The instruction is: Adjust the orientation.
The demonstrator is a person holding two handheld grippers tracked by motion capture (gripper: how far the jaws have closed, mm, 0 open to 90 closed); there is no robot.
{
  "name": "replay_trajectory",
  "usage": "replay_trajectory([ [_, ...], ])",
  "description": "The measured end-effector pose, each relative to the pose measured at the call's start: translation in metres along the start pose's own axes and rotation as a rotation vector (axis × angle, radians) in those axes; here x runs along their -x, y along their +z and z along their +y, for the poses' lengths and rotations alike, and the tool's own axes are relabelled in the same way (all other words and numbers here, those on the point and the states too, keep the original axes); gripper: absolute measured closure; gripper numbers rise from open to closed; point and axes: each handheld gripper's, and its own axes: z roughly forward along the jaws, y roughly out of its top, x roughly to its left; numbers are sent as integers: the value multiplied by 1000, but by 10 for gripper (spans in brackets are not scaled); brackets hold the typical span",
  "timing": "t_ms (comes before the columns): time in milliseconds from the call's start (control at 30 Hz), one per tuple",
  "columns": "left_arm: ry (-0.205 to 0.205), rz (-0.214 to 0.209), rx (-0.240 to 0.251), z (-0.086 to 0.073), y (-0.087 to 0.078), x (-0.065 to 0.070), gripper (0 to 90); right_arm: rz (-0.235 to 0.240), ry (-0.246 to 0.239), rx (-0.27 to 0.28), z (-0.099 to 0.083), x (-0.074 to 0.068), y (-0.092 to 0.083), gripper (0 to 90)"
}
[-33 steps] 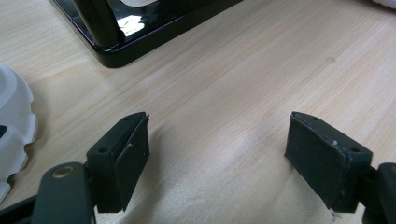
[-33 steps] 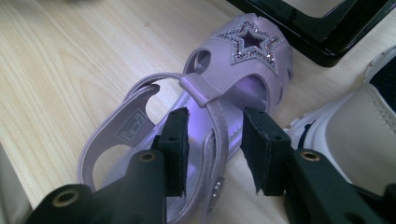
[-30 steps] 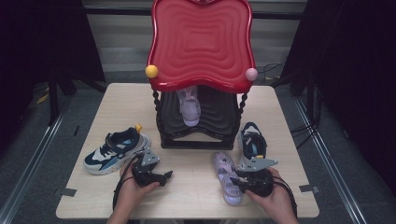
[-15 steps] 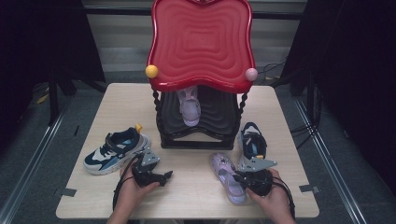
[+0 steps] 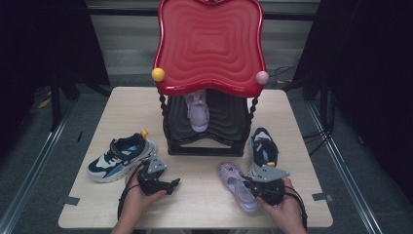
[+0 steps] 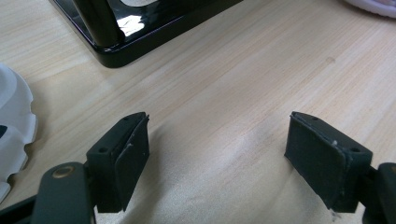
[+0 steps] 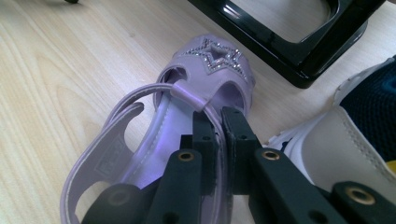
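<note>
Since the earlier frame, the right gripper (image 7: 220, 122) has been closing and is now pinching, apparently, the lilac sandal's (image 7: 154, 140) side strap; the left gripper (image 6: 217, 158) is hanging wide over the surface (image 6: 224, 79).

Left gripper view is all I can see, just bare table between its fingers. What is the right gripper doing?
Observer: The right gripper has just been closing its fingers; they now pinch a strap of the purple sandal lying on the table.
Operator: Where's its mate?
Observer: A matching sandal sits on the lower shelf of the black rack, under the red top.
Operator: Anything near the held one?
Observer: A navy sneaker lies right of the rack, beside it.
</note>
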Motion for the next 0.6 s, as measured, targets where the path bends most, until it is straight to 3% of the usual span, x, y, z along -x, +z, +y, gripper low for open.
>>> replay_trajectory([
  [433, 0, -1, 0, 0, 0, 0, 212, 27, 28, 84, 12, 3, -13, 844],
  [600, 0, -1, 0, 0, 0, 0, 212, 24, 40, 84, 9, 4, -6, 843],
])
